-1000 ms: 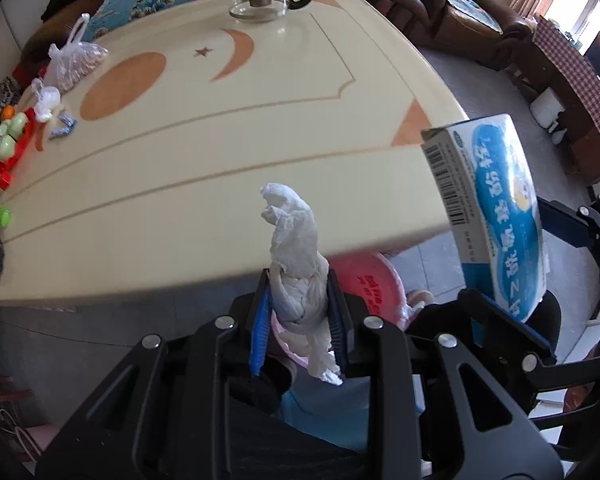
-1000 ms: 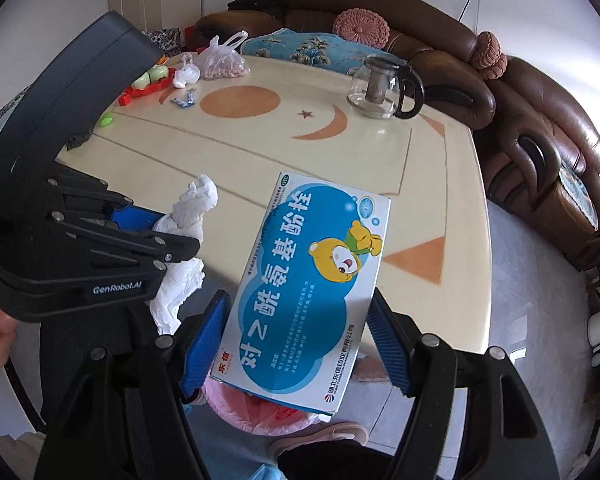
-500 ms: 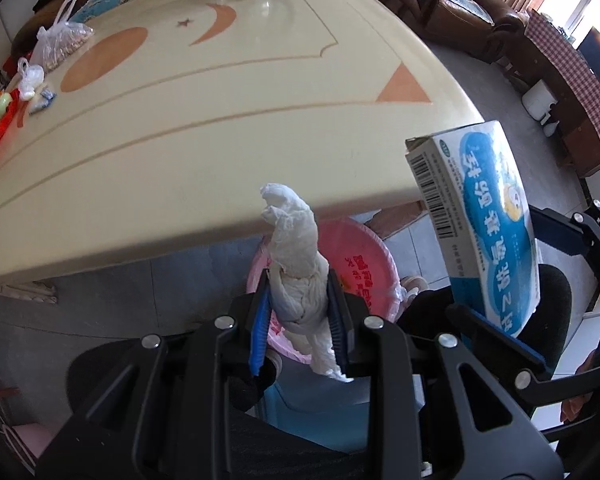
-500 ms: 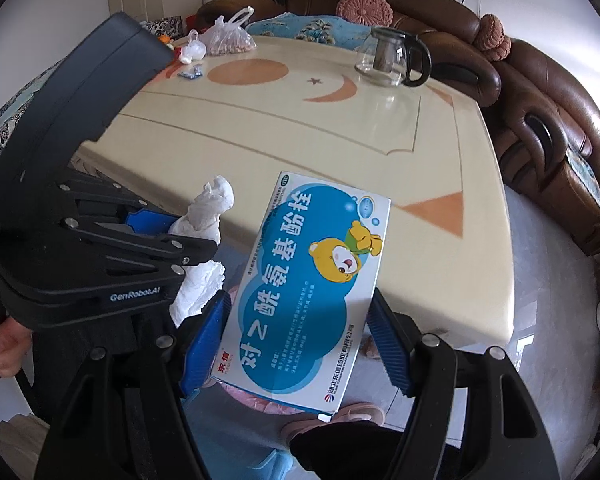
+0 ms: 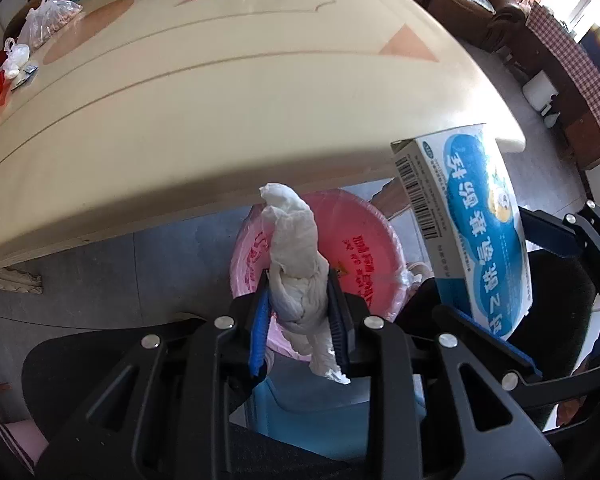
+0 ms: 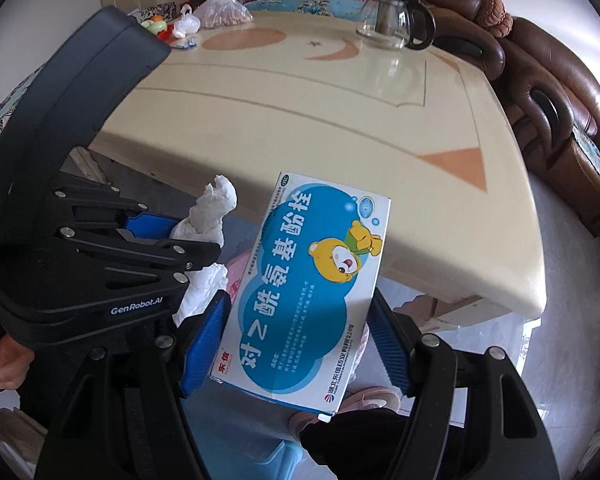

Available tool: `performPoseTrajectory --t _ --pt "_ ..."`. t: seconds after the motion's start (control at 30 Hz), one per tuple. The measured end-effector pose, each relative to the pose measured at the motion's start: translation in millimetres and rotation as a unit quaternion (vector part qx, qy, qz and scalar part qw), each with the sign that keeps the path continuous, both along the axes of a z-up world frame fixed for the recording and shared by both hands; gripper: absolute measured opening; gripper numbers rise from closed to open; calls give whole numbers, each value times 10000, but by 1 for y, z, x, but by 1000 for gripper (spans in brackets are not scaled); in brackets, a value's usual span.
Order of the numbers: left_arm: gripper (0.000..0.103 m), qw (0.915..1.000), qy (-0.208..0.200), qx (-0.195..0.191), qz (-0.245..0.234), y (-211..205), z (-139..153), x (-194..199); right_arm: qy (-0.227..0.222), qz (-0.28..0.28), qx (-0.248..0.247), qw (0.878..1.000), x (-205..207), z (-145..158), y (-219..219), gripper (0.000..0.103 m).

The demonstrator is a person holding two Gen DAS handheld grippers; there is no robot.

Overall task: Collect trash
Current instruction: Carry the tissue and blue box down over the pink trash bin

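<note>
My left gripper (image 5: 299,312) is shut on a crumpled white tissue (image 5: 296,256) that sticks up between its blue pads. Right below it sits a pink bin lined with a bag (image 5: 360,248), partly under the table edge. My right gripper (image 6: 300,336) is shut on a blue and white medicine box (image 6: 304,288) with a cartoon bear; the same medicine box (image 5: 472,232) shows at the right in the left wrist view. In the right wrist view the left gripper (image 6: 188,240) and the tissue (image 6: 212,208) are just left of the box.
A cream table (image 5: 220,80) with orange moon and star inlays fills the upper view. On it stand a glass teapot (image 6: 392,20), plastic bags (image 6: 220,10) and small toys (image 6: 156,26). Brown sofas (image 6: 548,80) ring it. A person's hand (image 6: 0,360) and a shoe (image 6: 364,396) show low.
Both grippers have sunk from table height to below its front edge, each keeping its load. The pink bin has come fully into view under the tissue.
</note>
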State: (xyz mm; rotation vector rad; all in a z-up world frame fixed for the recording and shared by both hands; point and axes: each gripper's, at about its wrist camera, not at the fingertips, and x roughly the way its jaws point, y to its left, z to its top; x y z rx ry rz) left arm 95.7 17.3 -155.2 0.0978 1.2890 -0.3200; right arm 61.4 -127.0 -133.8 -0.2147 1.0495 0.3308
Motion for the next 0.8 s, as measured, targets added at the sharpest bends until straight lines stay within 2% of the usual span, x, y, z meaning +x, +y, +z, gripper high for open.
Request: performPoseTrajectory --t 0.47,0.8 --pt "27 9987 416 180 -244 -18 -68 -1 524 -193 -81 9984 4 -71 -7 67" --pt "27 9963 759 408 -70 -22 -123 5 1007 -557 65 9933 22 -138 -20 67"
